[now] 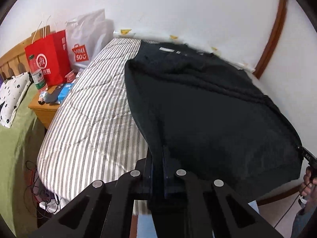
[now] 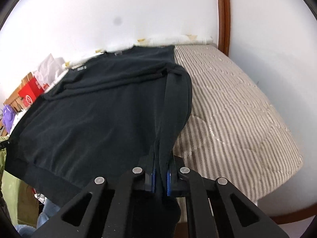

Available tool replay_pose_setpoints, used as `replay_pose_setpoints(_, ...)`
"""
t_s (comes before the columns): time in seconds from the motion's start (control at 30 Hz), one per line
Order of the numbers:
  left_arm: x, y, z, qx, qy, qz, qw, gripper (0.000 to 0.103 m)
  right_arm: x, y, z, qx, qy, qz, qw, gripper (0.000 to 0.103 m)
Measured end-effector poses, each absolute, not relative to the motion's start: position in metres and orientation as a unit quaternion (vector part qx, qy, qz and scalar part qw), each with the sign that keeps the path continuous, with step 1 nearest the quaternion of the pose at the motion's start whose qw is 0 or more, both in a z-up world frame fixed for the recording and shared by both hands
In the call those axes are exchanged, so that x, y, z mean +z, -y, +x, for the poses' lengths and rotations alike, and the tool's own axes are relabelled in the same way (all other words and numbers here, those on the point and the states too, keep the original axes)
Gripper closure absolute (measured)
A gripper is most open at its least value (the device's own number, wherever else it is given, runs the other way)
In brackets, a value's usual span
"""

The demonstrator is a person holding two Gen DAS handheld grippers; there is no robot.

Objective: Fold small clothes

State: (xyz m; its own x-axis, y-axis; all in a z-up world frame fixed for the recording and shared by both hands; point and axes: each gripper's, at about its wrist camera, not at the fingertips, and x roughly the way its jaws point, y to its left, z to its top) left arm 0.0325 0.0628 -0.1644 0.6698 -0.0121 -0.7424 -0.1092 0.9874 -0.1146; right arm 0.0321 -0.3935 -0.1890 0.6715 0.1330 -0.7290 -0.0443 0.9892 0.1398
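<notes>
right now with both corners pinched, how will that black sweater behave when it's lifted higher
The black sweater looks floppy: it drapes from the left hand-held gripper and the right hand-held gripper, so its middle will probably sag. The thick, ribbed knit suggests some weight. It likely won't slip, since fabric is bunched between both pairs of fingers.

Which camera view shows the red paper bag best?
The left wrist view. There the red paper bag stands whole on the wooden nightstand, with its handles and white logo visible. In the right wrist view it is only a small, blurred red patch at the left edge, partly hidden behind the black sweater.
</notes>
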Motion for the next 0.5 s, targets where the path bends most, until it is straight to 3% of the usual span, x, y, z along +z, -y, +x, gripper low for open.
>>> replay_pose_setpoints(0.5, -0.093, -0.065, 0.062, 0.02, -0.343, -0.081, 0.936, 0.096, -0.12, 0.389, 0.046, 0.072, -0.328, 0.097, 0.937, 0.095)
